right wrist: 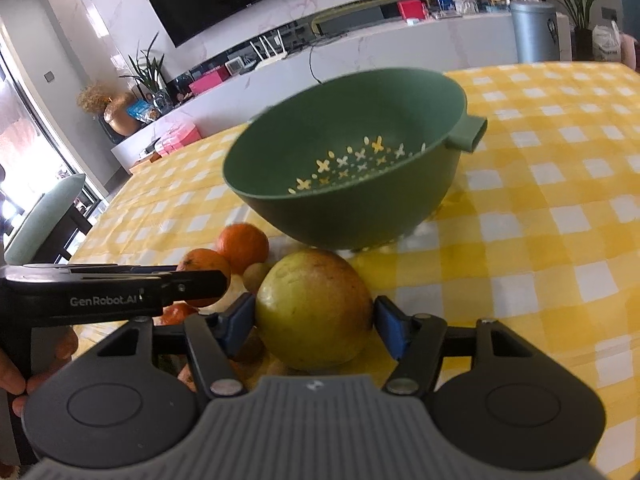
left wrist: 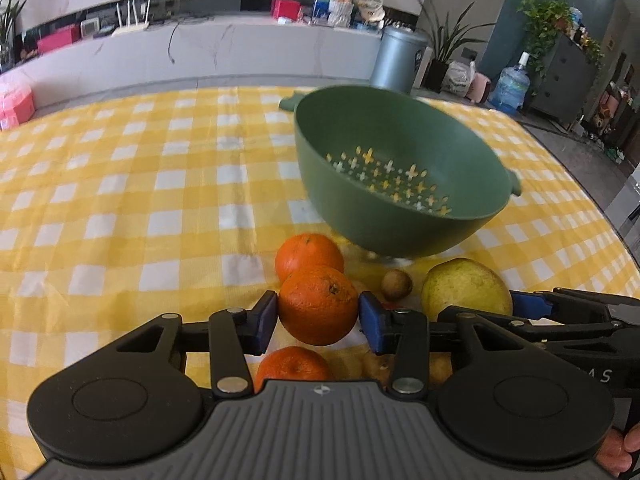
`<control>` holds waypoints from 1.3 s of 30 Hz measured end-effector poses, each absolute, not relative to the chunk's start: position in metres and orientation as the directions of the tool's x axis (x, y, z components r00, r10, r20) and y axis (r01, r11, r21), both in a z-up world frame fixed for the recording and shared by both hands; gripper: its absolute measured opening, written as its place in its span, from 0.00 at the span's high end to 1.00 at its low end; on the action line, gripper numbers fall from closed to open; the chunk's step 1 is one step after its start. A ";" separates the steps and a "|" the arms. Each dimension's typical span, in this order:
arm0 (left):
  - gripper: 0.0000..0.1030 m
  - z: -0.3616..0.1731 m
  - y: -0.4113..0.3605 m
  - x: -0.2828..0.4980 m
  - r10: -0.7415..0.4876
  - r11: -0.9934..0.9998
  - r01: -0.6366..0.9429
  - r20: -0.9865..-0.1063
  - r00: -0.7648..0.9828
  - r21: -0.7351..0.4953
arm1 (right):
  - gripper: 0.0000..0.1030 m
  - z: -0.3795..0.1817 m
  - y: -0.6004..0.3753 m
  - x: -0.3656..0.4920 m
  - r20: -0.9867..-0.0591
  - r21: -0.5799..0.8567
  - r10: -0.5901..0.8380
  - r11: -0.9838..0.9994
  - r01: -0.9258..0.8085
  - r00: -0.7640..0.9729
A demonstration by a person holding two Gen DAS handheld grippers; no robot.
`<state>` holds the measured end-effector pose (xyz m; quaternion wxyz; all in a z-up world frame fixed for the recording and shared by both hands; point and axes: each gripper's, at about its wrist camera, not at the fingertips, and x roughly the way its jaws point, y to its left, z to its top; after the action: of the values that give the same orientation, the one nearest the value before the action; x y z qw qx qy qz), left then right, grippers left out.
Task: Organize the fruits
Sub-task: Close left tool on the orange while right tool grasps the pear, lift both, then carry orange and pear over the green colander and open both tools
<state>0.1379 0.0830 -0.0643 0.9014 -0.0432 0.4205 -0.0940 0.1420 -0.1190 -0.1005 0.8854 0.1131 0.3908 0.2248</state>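
Note:
My left gripper (left wrist: 318,316) is shut on an orange (left wrist: 318,305), blue pads touching both its sides. Another orange (left wrist: 308,255) lies just beyond it and a third (left wrist: 293,367) below it. A small brown fruit (left wrist: 396,284) sits to the right. My right gripper (right wrist: 315,320) is shut on a yellow-green pear (right wrist: 314,308), which also shows in the left wrist view (left wrist: 466,289). The empty green colander (left wrist: 394,168) stands just behind the fruit, also in the right wrist view (right wrist: 348,160). The left gripper (right wrist: 120,288) shows at the right view's left.
The table has a yellow and white checked cloth (left wrist: 140,200). Oranges (right wrist: 242,242) and small brown fruits (right wrist: 256,274) lie left of the pear. A green chair (right wrist: 44,220) stands at the table's left end. A grey bin (left wrist: 398,58) stands beyond the far edge.

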 end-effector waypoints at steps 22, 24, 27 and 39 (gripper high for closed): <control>0.52 0.005 0.048 0.205 -0.328 0.943 0.273 -0.655 0.680 -0.189 | 0.40 -0.020 -0.117 0.169 -0.589 0.077 0.399 0.894 -0.442 0.703; 0.52 0.000 0.045 0.215 -0.332 0.939 0.301 -0.666 0.668 -0.166 | 0.40 -0.019 -0.115 0.183 -0.619 0.048 0.391 0.885 -0.464 0.682; 0.52 -0.010 0.044 0.220 -0.332 0.933 0.335 -0.681 0.653 -0.134 | 0.40 -0.019 -0.113 0.207 -0.666 0.017 0.378 0.870 -0.493 0.643; 0.51 -0.044 0.047 0.241 -0.310 0.922 0.374 -0.775 0.551 -0.103 | 0.40 -0.036 -0.101 0.273 -0.827 0.032 0.378 0.771 -0.637 0.416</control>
<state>0.2406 0.0465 -0.0442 0.8797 0.0368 0.4324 -0.1942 0.2732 -0.1009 -0.0355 0.8289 -0.1452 0.4452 0.3060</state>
